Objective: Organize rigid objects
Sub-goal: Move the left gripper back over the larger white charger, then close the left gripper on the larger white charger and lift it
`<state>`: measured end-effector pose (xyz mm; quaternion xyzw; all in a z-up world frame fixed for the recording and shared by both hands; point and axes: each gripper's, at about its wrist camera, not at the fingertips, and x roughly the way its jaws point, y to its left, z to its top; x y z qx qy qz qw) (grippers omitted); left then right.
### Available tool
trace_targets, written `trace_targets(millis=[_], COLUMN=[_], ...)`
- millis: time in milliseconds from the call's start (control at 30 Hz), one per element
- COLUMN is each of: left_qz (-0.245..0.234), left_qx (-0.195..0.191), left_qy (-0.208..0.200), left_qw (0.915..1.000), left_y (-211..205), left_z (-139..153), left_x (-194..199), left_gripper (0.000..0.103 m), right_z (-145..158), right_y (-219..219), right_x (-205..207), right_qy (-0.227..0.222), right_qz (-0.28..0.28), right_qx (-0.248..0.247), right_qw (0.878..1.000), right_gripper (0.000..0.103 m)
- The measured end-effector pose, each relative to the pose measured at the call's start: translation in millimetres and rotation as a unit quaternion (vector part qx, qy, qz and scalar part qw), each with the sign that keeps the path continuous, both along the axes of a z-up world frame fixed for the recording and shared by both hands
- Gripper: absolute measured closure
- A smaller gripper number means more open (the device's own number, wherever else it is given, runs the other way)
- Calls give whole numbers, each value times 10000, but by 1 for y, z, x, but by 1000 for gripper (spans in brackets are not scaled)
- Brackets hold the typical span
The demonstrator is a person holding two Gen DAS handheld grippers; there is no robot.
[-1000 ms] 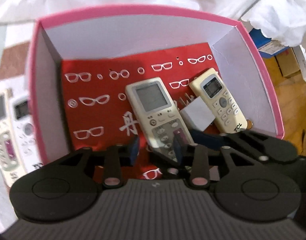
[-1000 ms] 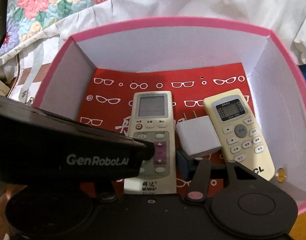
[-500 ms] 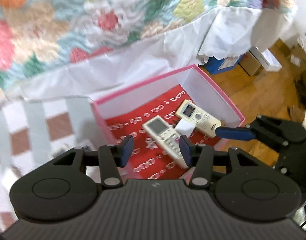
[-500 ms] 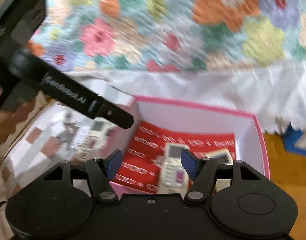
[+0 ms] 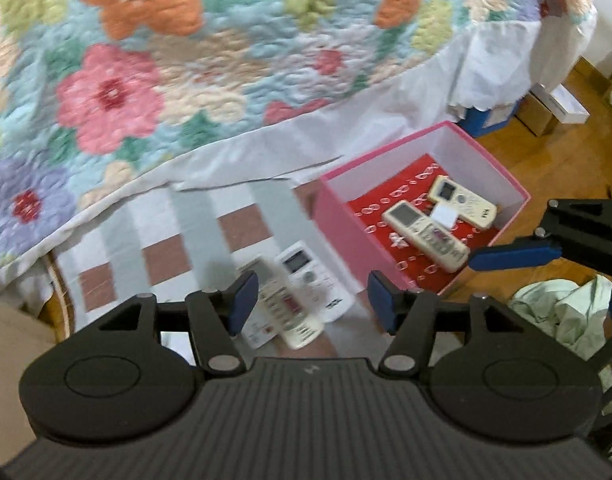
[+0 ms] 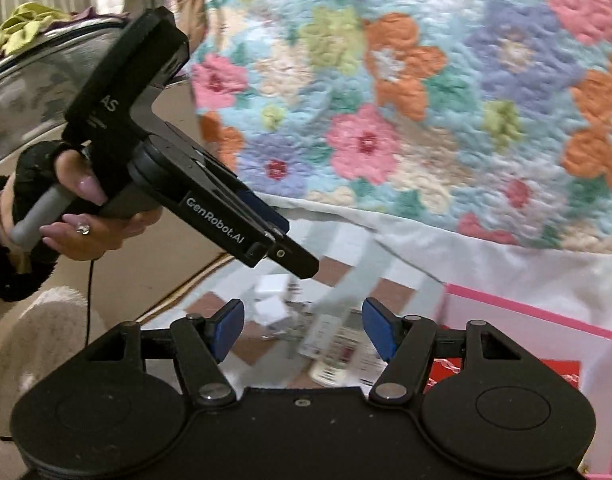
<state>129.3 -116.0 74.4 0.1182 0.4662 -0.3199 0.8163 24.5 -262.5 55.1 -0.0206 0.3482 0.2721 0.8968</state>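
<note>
The left gripper (image 5: pixel 310 300) is wide open and holds nothing; just ahead of its fingertips two remotes (image 5: pixel 294 292) lie on the checked cloth (image 5: pixel 166 248). To their right stands the pink box (image 5: pixel 338 224) with two more remotes (image 5: pixel 426 236) and a white block (image 5: pixel 445 216) inside. The right gripper (image 6: pixel 302 328) is also wide open and empty, above blurred remotes on the cloth, with the box at its right.

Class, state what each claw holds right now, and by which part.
Nothing is held: the left claw and right claw are both open and empty.
</note>
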Motion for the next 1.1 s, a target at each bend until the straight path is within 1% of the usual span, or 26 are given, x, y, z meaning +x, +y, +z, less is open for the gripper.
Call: trace_targets(millis=[100,233,300,400,500,567,633,733,767,833,900,1000,1100], left_qz=[217,566,732,1000,1369,1629,1800,2009,2119,2302,2566,2782,3001], left_qx=[-74,-211,-199,-154,-237,-325,-316,-301,-343,-501,-705,-960,-1098], left_qy=[57,316,435,565,797,1054,1282,1482,1560,1744,1892,1958,2230], left_qw=[9997,9977,9962,9933,9871,9805,9748,9679,9642,9561,9452,9354,9209], left_y=[29,64,78,95,113,125,132,141,144,151,157,162,165], left_z=[-9,-34,-49,-73,-99,-119,-136,-159,-165,-178,-188,-203,-223], left_x=[6,19,27,37,49,55,61,66,68,72,75,78,85], left_gripper=[38,36,36,35,34,33,33,33,33,33,33,34,36], right_z=[-13,-39,-53,-70,-93,-108,-125,-152,-160,-175,-191,-212,-222], right_y=[19,47,61,77,94,105,117,133,137,144,150,156,156], right_x=[9,29,39,50,65,73,82,97,103,115,127,143,152], right_qy=[270,594,631,662,613,596,539,525,543,581,646,885,1059], right_qz=[172,258,307,390,480,541,684,822,840,840,808,689,613], right_qx=[6,-63,-170,-205,-348,-456,-673,-1001,-1063,-1198,-1351,-1639,-1440], right_qw=[9995,9979,9974,9968,9964,9957,9939,9902,9893,9875,9854,9801,9820], right_gripper=[32,32,32,32,32,32,32,32,32,32,32,32,32])
